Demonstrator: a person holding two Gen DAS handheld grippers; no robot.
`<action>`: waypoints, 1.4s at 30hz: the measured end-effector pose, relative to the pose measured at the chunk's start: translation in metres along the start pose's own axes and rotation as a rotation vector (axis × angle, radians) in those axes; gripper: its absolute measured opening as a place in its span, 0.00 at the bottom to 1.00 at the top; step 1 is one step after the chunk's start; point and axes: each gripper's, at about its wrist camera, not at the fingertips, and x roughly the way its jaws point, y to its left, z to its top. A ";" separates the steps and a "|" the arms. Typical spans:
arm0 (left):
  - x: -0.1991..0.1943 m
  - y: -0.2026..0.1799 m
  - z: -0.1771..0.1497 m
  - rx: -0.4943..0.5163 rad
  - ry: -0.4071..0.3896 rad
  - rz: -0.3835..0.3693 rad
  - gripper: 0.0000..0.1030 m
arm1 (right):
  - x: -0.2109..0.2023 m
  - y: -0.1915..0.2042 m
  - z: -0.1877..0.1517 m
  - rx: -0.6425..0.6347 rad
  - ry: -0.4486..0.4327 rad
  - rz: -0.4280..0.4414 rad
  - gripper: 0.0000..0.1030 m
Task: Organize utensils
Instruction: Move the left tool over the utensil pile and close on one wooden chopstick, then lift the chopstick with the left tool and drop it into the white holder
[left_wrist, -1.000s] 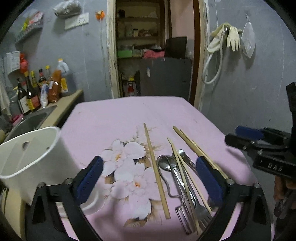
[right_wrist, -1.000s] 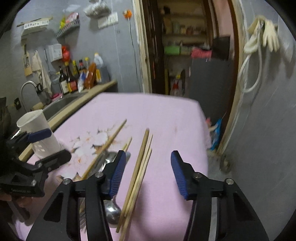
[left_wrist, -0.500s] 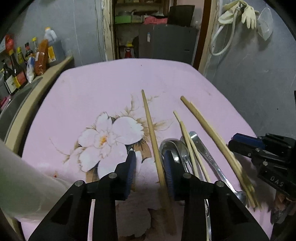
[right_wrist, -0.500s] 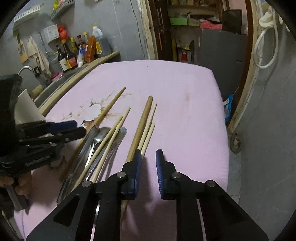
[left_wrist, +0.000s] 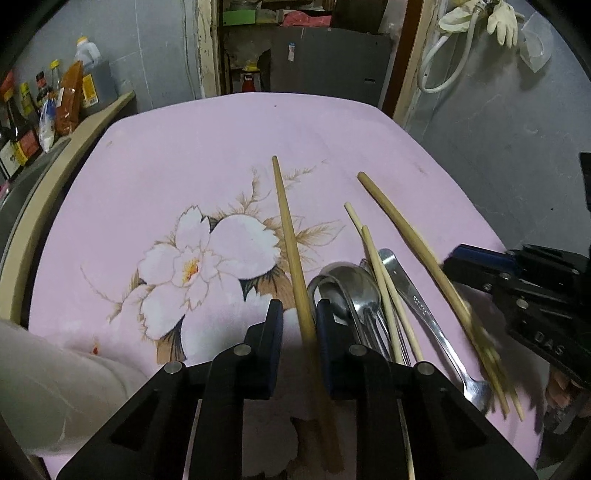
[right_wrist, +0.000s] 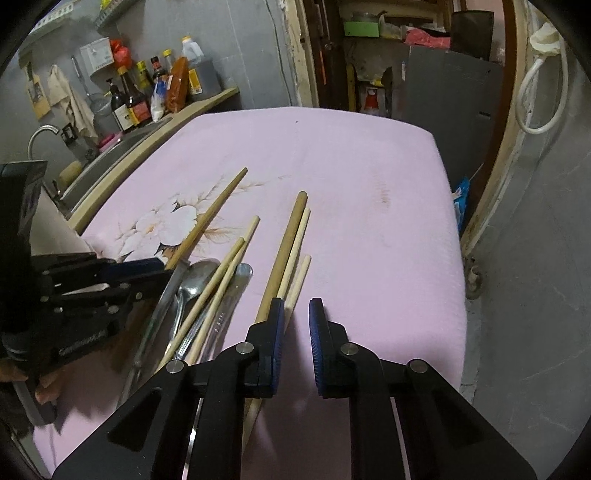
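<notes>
Wooden chopsticks, spoons and a fork lie on a pink flowered tablecloth. My left gripper has its jaws narrowed around a thick brown chopstick that runs between the pads; it also shows in the right wrist view. Spoons and thin chopsticks lie just right of it. My right gripper is nearly closed with a small gap and nothing between the pads; a second thick chopstick and pale thin ones lie just left of it.
A white utensil holder stands at the table's near left corner. A counter with a sink and bottles runs along the left. The table's right edge drops beside a grey wall.
Both grippers dropped toward the table and narrowed from wide open. The left one now has its pads around the thick chopstick. The right one reopened slightly beside the chopstick pile.
</notes>
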 end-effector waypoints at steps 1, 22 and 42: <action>0.000 -0.001 0.001 -0.004 0.000 -0.002 0.15 | 0.001 0.000 0.000 -0.006 0.007 -0.006 0.11; -0.006 -0.015 -0.006 0.026 0.048 0.006 0.08 | 0.003 0.004 -0.009 -0.093 0.035 -0.029 0.12; -0.021 -0.016 -0.022 0.027 0.140 -0.048 0.08 | -0.018 0.009 -0.019 -0.086 0.087 -0.032 0.04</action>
